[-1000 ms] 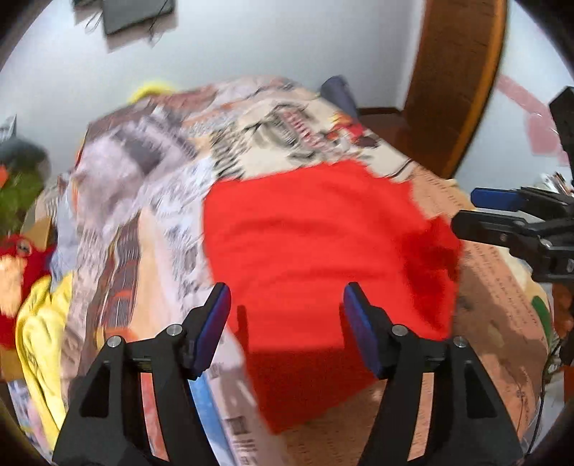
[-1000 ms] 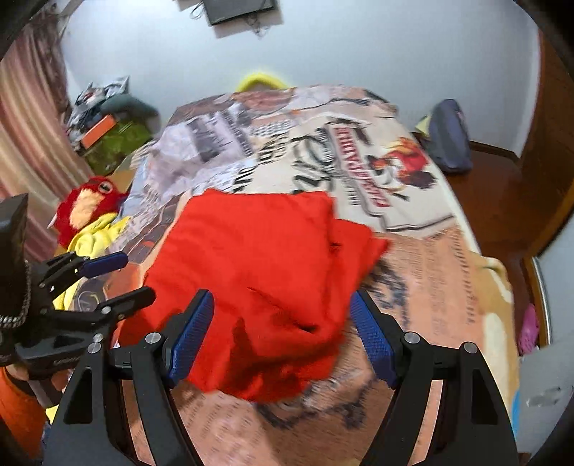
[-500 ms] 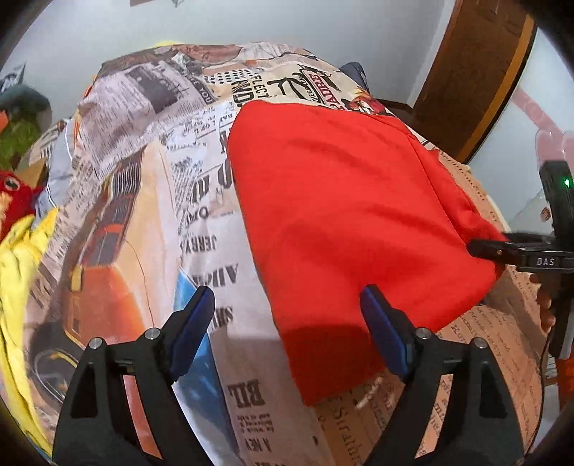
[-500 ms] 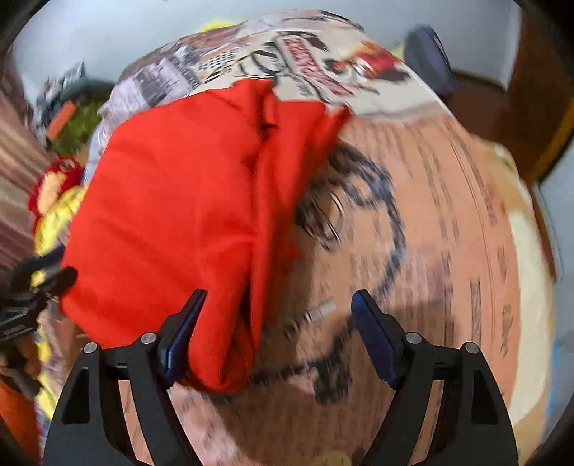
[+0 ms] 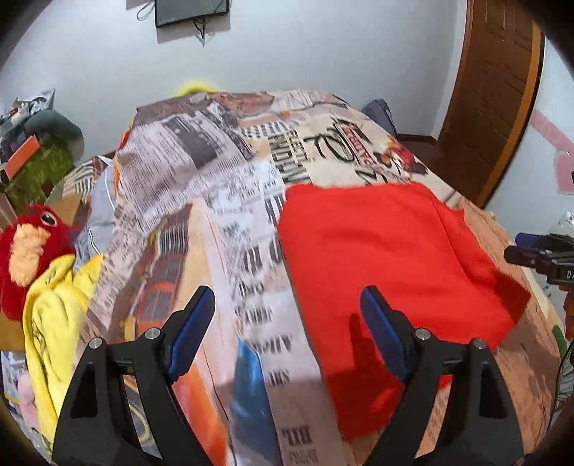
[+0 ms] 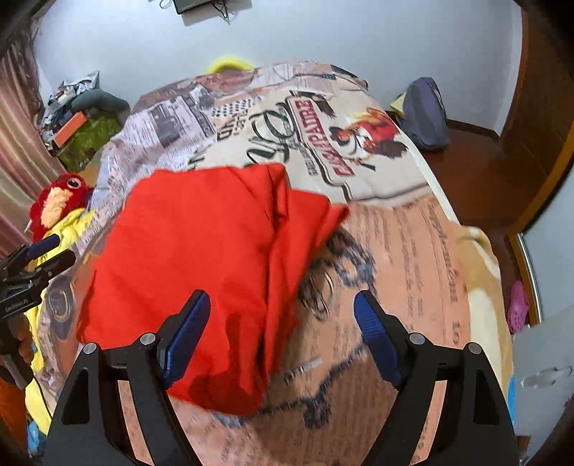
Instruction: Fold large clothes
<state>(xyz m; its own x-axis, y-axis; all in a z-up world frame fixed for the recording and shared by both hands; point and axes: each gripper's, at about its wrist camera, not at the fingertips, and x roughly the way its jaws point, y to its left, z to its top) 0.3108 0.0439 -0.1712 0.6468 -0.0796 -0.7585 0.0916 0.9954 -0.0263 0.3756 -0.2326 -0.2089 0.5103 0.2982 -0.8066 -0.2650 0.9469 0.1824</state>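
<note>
Nearest the left wrist camera, the left gripper (image 5: 283, 319) hangs above the bed with its two black, blue-padded fingers (image 5: 192, 324) spread wide and nothing between them; below them lies the newspaper-print bedspread (image 5: 215, 200). Its right-hand finger overlaps the near left edge of the folded red cloth garment (image 5: 387, 258), but the pads do not press on it. Over on the right wrist view, the right gripper (image 6: 281, 331) is likewise released, jaws wide apart; the left finger stands over the garment's near right corner (image 6: 201, 258), the right finger over bare bedspread (image 6: 394, 251), and nothing is grasped.

The garment lies flat in the middle of the bed as a rough rectangle, with a loose flap sticking out at its right side. Each gripper shows at the edge of the other's view, flanking the cloth.

Beside the bed's left edge sit a crumpled yellow cloth (image 5: 53, 308) and a red plush bird with an orange beak (image 5: 30, 247). Farther off, a dark blue bag (image 6: 425, 114) rests on the wooden floor by the bed's right side, and a dark screen (image 5: 192, 12) hangs on the pale wall.
</note>
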